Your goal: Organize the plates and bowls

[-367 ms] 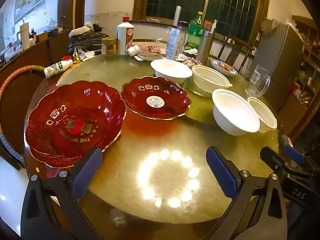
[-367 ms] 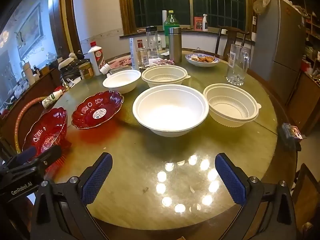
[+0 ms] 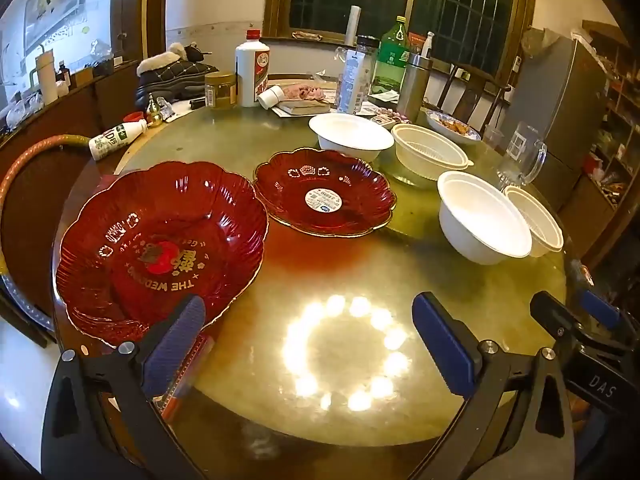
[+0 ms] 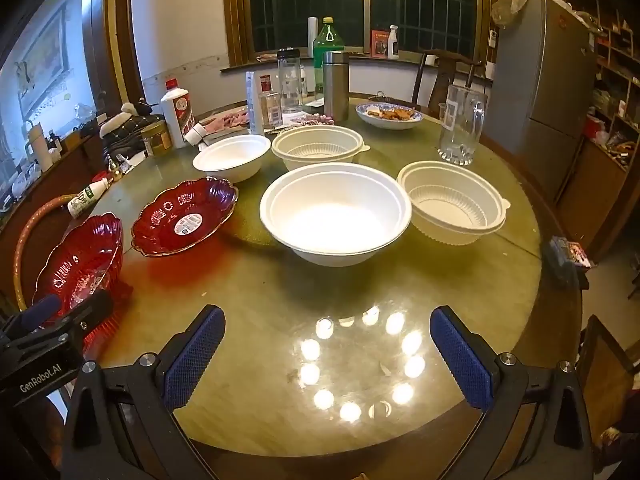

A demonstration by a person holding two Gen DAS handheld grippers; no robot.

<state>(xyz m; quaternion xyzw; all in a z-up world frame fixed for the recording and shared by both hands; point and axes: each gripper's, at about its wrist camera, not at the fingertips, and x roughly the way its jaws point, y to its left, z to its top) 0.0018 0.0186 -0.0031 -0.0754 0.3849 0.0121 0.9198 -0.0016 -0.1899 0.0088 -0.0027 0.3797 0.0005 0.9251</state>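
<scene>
Two scalloped red plates lie on the round table: a large one (image 3: 160, 248) (image 4: 82, 264) at the near left and a smaller one with a white sticker (image 3: 324, 192) (image 4: 184, 216) beyond it. Two white foam bowls, one near (image 3: 482, 218) (image 4: 336, 212) and one far (image 3: 350, 134) (image 4: 232, 156), and two ribbed cream plastic bowls (image 4: 452, 200) (image 4: 318, 146) stand to the right. My left gripper (image 3: 308, 344) hangs open over the table's near edge, its left pad beside the large plate's rim. My right gripper (image 4: 328, 356) is open in front of the near foam bowl, nothing between its fingers.
The table's far side is crowded: a white liquor bottle (image 3: 252, 68), a jar (image 3: 220, 90), a steel flask (image 4: 336, 84), a green bottle (image 4: 328, 46), a blue dish of food (image 4: 390, 114) and a glass mug (image 4: 460, 124). A fridge (image 4: 552, 80) stands at right.
</scene>
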